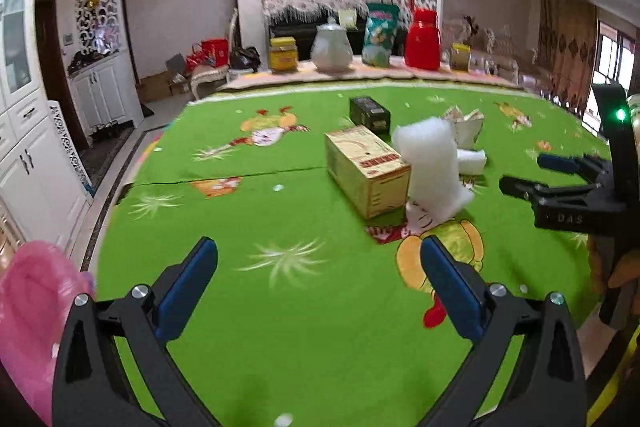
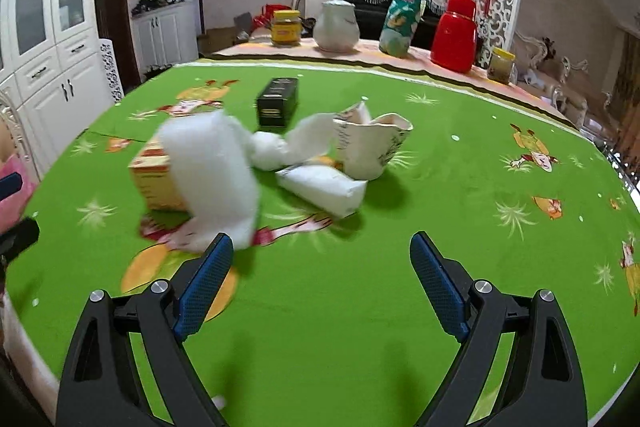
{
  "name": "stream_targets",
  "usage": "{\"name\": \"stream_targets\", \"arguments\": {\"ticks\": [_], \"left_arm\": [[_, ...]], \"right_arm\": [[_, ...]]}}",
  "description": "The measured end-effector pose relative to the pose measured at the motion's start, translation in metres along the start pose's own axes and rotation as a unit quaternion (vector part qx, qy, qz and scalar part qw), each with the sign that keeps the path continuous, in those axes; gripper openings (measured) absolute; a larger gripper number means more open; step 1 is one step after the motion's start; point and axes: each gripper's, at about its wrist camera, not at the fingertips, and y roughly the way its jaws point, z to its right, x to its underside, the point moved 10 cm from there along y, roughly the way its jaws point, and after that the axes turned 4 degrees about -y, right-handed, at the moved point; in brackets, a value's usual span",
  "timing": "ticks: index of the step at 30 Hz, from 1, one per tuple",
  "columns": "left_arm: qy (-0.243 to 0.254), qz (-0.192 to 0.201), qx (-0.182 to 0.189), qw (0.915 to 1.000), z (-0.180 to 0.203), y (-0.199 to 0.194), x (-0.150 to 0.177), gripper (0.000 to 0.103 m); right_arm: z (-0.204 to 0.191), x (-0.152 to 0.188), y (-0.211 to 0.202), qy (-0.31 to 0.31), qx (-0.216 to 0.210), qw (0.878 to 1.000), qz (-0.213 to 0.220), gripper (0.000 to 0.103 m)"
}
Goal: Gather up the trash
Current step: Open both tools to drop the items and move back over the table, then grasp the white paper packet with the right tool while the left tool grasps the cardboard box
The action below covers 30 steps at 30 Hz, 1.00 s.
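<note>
While my left gripper (image 1: 318, 283) and right gripper (image 2: 322, 269) hang spread and empty, trash fills mid-frame on the table (image 2: 460, 211). A white foam block (image 2: 212, 171) blurs beside the yellow box (image 1: 366, 173).

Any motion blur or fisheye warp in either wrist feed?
Left wrist view: the white foam piece is smeared, the cardboard box beside it soft; the left gripper is sharp. Right wrist view: the same foam is blurred, the crumpled paper cup crisper, the right gripper sharp. Both views bend the green tablecloth edge and show dark corner vignetting.
</note>
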Motion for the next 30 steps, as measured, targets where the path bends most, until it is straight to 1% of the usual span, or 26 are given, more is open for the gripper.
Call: {"name": "stream_targets", "arguments": {"ticks": [3, 7, 10, 11, 14, 16, 18, 19, 20, 21, 24, 27, 30], "left_arm": [[0.002, -0.016, -0.005, 0.9999, 0.008, 0.022, -0.003, 0.098], [-0.008, -0.038, -0.003, 0.9993, 0.01, 0.045, -0.002, 0.098], [-0.016, -0.052, -0.005, 0.9985, 0.011, 0.062, -0.004, 0.098], [-0.018, -0.054, -0.005, 0.9983, 0.011, 0.066, -0.005, 0.098], [-0.025, -0.065, -0.001, 0.9976, 0.013, 0.077, -0.008, 0.098], [-0.027, -0.071, 0.003, 0.9971, 0.016, 0.084, -0.012, 0.098], [-0.027, -0.077, 0.0, 0.9967, 0.02, 0.094, -0.014, 0.098], [-0.027, -0.081, -0.001, 0.9964, 0.021, 0.097, -0.015, 0.098], [-0.03, -0.085, 0.0, 0.996, 0.023, 0.101, -0.016, 0.098], [-0.034, -0.09, 0.003, 0.9953, 0.025, 0.106, -0.016, 0.098], [-0.036, -0.094, 0.005, 0.9949, 0.032, 0.116, -0.02, 0.098], [-0.034, -0.091, -0.002, 0.9953, 0.04, 0.128, -0.027, 0.098], [-0.034, -0.084, -0.016, 0.9957, 0.046, 0.14, -0.035, 0.096]], "right_arm": [[0.008, -0.005, 0.019, 0.002, -0.007, 1.0, -0.014, 0.085], [0.015, -0.008, 0.053, 0.005, -0.017, 0.999, -0.042, 0.085], [0.012, -0.011, 0.071, -0.006, -0.022, 0.998, -0.058, 0.084], [0.011, -0.012, 0.078, -0.005, -0.03, 0.997, -0.069, 0.082], [0.006, -0.022, 0.089, -0.004, -0.048, 0.996, -0.069, 0.081], [0.001, -0.026, 0.096, -0.012, -0.059, 0.995, -0.075, 0.077], [-0.003, -0.023, 0.1, -0.014, -0.074, 0.993, -0.087, 0.06], [-0.002, -0.022, 0.1, -0.013, -0.078, 0.993, -0.087, 0.057], [-0.002, -0.023, 0.096, -0.011, -0.086, 0.993, -0.082, 0.04], [0.0, -0.021, 0.092, -0.008, -0.095, 0.992, -0.078, 0.034], [0.01, -0.014, 0.078, 0.009, -0.1, 0.993, -0.067, 0.031], [0.021, -0.005, 0.06, 0.019, -0.094, 0.994, -0.053, 0.03], [0.025, -0.001, 0.045, 0.029, -0.098, 0.994, -0.043, 0.03]]}}
